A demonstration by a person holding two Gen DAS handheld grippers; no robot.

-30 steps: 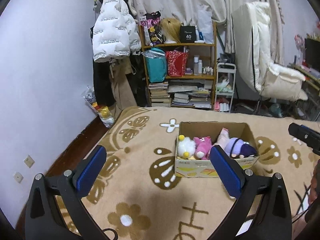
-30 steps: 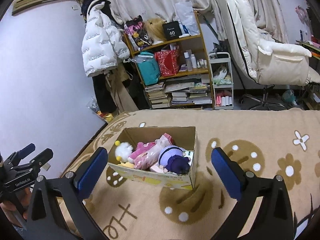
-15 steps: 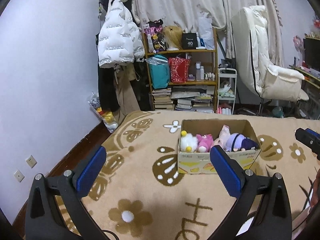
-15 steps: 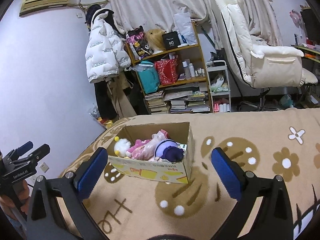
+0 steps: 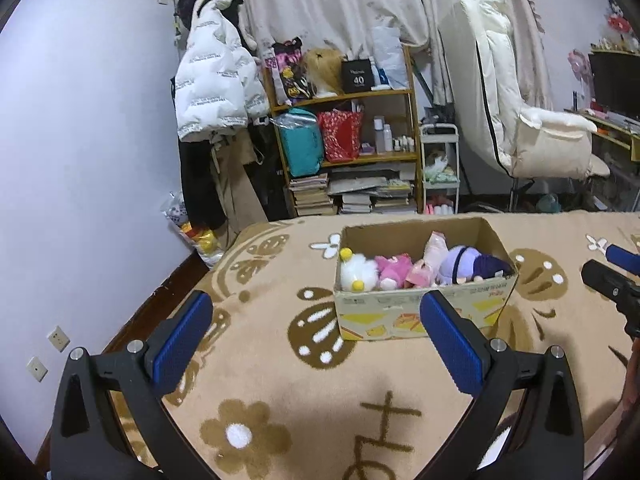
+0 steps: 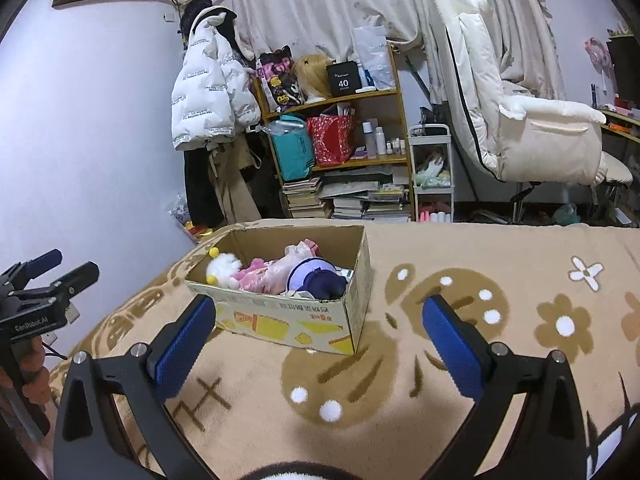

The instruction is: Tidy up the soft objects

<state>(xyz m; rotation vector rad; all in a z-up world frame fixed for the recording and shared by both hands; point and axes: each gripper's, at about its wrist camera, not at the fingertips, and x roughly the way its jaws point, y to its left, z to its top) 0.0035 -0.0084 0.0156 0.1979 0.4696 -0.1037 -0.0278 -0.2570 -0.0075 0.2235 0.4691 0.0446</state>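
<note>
With both the left gripper point(image 5: 312, 332) and right gripper point(image 6: 320, 332) held wide open and empty short of the cardboard box point(image 5: 420, 316), the soft toys point(image 5: 416, 270) inside it are judged light and squashy, best pinched at a plump body.

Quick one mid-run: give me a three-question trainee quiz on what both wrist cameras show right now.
1. True or false: the left gripper holds a plush toy.
2. In the left wrist view, which toy lies at the left end of the cardboard box? A) white fluffy toy B) purple-haired doll C) pink plush
3. Fill in: the box rests on a tan ____ with flower patterns.

Key: 1 false; 2 A; 3 blanket.
</note>
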